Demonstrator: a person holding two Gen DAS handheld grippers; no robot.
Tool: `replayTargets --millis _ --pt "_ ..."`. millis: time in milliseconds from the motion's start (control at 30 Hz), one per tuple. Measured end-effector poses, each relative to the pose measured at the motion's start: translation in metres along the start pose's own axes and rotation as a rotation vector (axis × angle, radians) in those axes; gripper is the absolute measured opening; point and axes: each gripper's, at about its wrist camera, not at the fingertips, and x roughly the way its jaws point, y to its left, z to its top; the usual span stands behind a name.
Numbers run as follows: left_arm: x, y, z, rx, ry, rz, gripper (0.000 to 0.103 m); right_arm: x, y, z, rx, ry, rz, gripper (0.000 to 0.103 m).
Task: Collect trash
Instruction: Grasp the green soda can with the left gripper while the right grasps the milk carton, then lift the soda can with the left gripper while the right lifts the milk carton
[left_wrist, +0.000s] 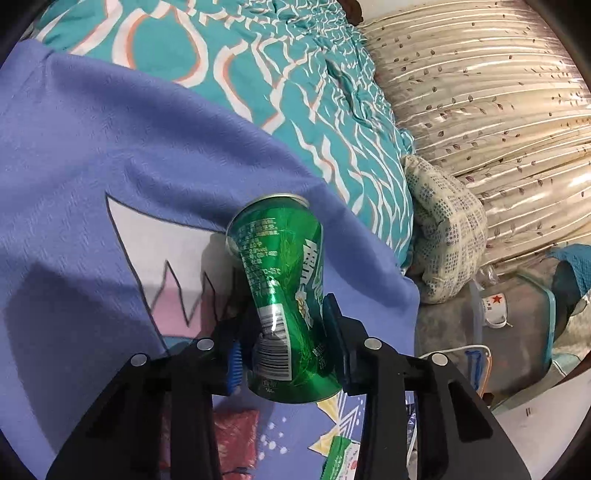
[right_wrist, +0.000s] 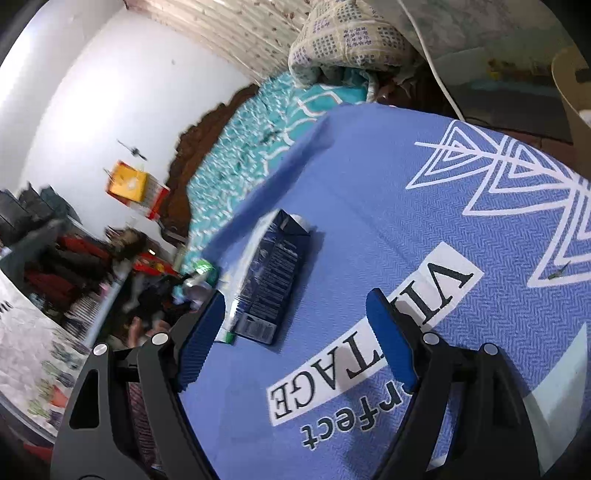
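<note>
The blue printed blanket (left_wrist: 92, 155) on the bed spreads under both my grippers, with the teal patterned quilt (left_wrist: 258, 66) beyond it. My left gripper (left_wrist: 291, 350) has its jaws closed on the green drink can (left_wrist: 284, 280), gripping its lower half while the top leans ahead and to the left. To carry it well I judge I should keep the squeeze firm but gentle, since thin metal dents. My right gripper (right_wrist: 295, 332) angles down over the blanket, jaws wide and empty; the dark blue carton (right_wrist: 273, 280) lies flat just ahead, towards the left jaw.
</note>
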Motion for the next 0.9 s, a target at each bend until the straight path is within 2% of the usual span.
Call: replayTargets --millis 100,200,267,333,400,433,467,500,533,633,700,767,833,867,900 --pt "-0.017 -0.014 -0.012 0.017 0.006 -0.073 0.033 0.015 0.009 0.006 -0.022 0.057 -0.002 0.079" --pt "-0.053 -0.049 -0.046 0.141 0.0 -0.148 0.032 0.036 0.024 0.011 -0.039 0.098 -0.043 0.083" --pt "-0.068 -0.065 -0.072 0.208 0.012 -0.168 0.032 0.052 0.044 0.013 -0.085 0.114 -0.06 0.085" --pt "-0.08 -0.074 -0.102 0.256 0.026 -0.186 0.031 0.069 0.065 0.011 -0.168 0.126 -0.118 0.091" --pt "-0.087 -0.076 -0.13 0.281 0.046 -0.196 0.03 0.089 0.086 0.006 -0.253 0.14 -0.213 0.091" --pt "-0.087 -0.076 -0.144 0.285 0.066 -0.197 0.028 0.096 0.09 0.004 -0.274 0.153 -0.243 0.09" --pt "-0.087 -0.074 -0.157 0.286 0.087 -0.194 0.027 0.105 0.094 0.001 -0.302 0.174 -0.285 0.078" --pt "-0.085 -0.072 -0.172 0.285 0.108 -0.189 0.015 0.108 0.096 -0.001 -0.319 0.176 -0.294 0.077" --pt "-0.084 -0.072 -0.179 0.285 0.126 -0.186 0.001 0.104 0.098 -0.004 -0.33 0.17 -0.293 0.072" --pt "-0.085 -0.066 -0.208 0.301 0.162 -0.166 0.001 0.083 0.097 -0.009 -0.332 0.174 -0.277 0.057" --pt "-0.083 -0.065 -0.222 0.328 0.181 -0.133 0.001 0.059 0.091 -0.02 -0.338 0.179 -0.269 0.056" --pt "-0.084 -0.061 -0.23 0.327 0.2 -0.13 0.012 0.038 0.086 -0.032 -0.35 0.174 -0.263 0.056" --pt "-0.089 -0.06 -0.237 0.338 0.192 -0.121 0.04 0.014 0.079 -0.045 -0.366 0.163 -0.27 0.055" --pt "-0.094 -0.06 -0.242 0.353 0.182 -0.114 0.045 0.005 0.076 -0.05 -0.369 0.161 -0.268 0.055" --pt "-0.1 -0.062 -0.246 0.375 0.172 -0.114 0.055 -0.007 0.072 -0.057 -0.371 0.156 -0.263 0.055"
